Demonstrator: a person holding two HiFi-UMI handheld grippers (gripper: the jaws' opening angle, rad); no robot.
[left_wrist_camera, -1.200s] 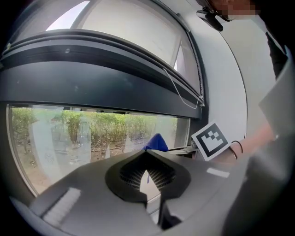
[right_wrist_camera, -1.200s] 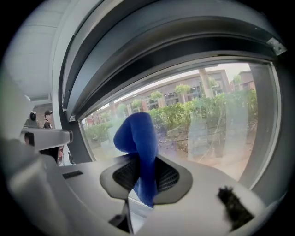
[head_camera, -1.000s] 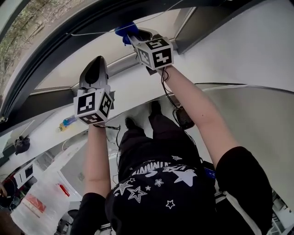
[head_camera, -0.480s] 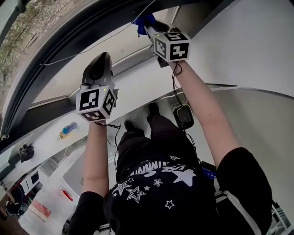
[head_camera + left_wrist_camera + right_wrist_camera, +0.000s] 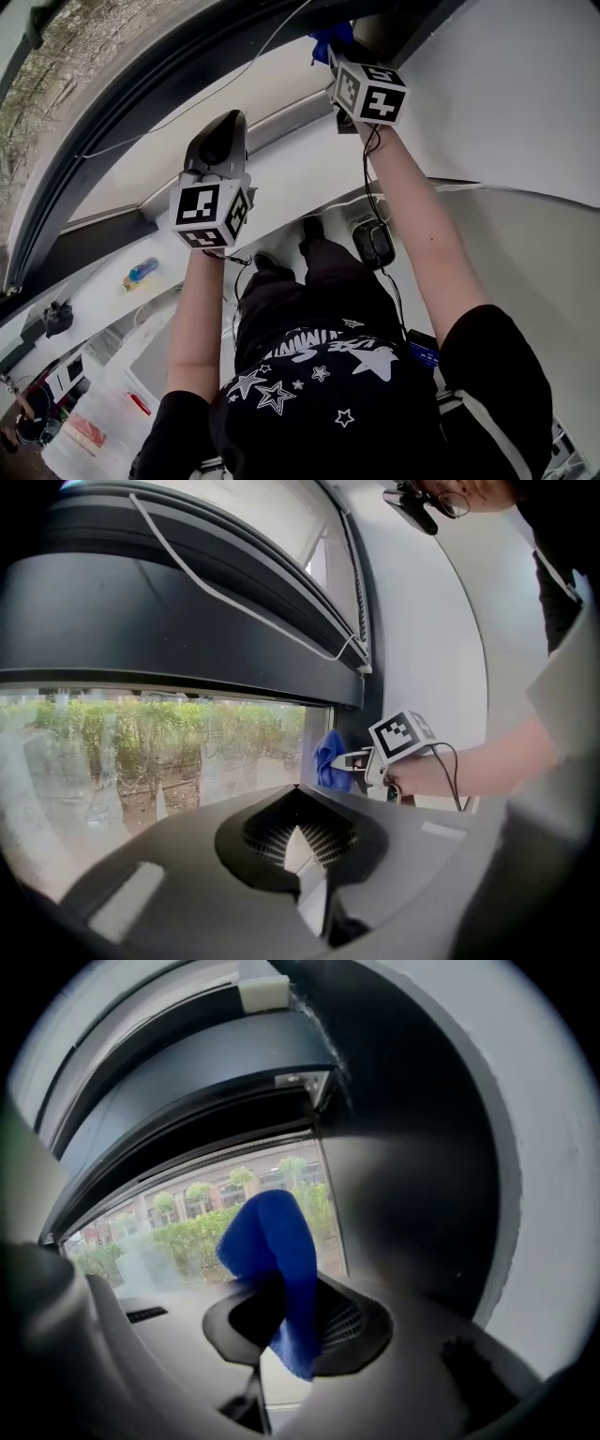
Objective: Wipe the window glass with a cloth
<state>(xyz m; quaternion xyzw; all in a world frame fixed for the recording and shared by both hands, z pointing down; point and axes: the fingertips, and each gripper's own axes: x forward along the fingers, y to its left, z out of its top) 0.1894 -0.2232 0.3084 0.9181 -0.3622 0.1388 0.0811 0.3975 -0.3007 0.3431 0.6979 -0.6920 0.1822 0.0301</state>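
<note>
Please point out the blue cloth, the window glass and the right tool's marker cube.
blue cloth (image 5: 281,1251), right gripper view, the middle of its hanging fold.
window glass (image 5: 141,752), left gripper view, bare pane before the hedge.
marker cube (image 5: 405,735), left gripper view, its patterned top face.

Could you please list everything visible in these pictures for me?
window glass: one, clear, shrubs outside, ahead of both grippers
window frame: one, dark, above and beside the glass
cord: one, white, strung along the frame
cloth: one, blue, near the glass's right edge
wall: one, white, right of the window
bottle: one, blue and yellow, lying far below at left
left hand-held gripper: one, dark grey, jaws together, empty
right hand-held gripper: one, jaws closed on the cloth
forearms: two, bare, reaching up to the grippers
</note>
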